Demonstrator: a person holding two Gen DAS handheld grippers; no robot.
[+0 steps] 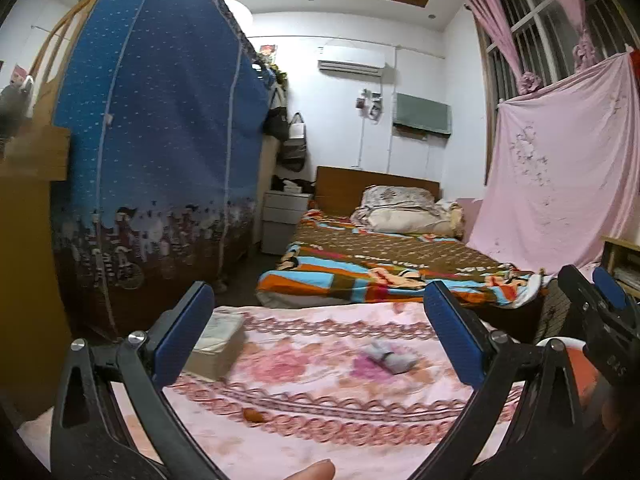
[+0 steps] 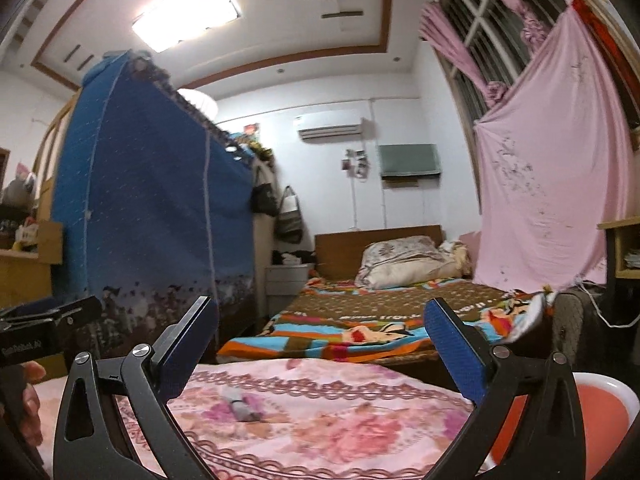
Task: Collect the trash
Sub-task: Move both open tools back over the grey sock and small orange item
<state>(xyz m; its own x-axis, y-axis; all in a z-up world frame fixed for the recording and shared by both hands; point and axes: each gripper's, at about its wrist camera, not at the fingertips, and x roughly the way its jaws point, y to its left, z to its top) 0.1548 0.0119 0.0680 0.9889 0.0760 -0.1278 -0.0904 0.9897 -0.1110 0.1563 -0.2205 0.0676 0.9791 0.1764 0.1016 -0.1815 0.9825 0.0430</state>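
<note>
My left gripper point(image 1: 320, 332) is open over a table covered in a pink floral cloth point(image 1: 320, 432), with nothing between its blue pads. Ahead of it on the cloth lies a small grey crumpled scrap point(image 1: 390, 358). Nearer to me there is a small orange bit point(image 1: 254, 415). My right gripper point(image 2: 320, 352) is open too and holds nothing. From its view the grey scrap point(image 2: 244, 404) sits low and left, just past the left finger point(image 2: 188, 352). In the left wrist view the right gripper point(image 1: 592, 284) shows at the right edge.
A tissue box point(image 1: 218, 344) rests on the cloth at the left. A round white-rimmed orange container point(image 2: 600, 420) stands at the table's right. Beyond are a bed point(image 1: 380, 264), a blue fabric wardrobe point(image 1: 160, 140) and a pink sheet hanging by the window point(image 1: 560, 168).
</note>
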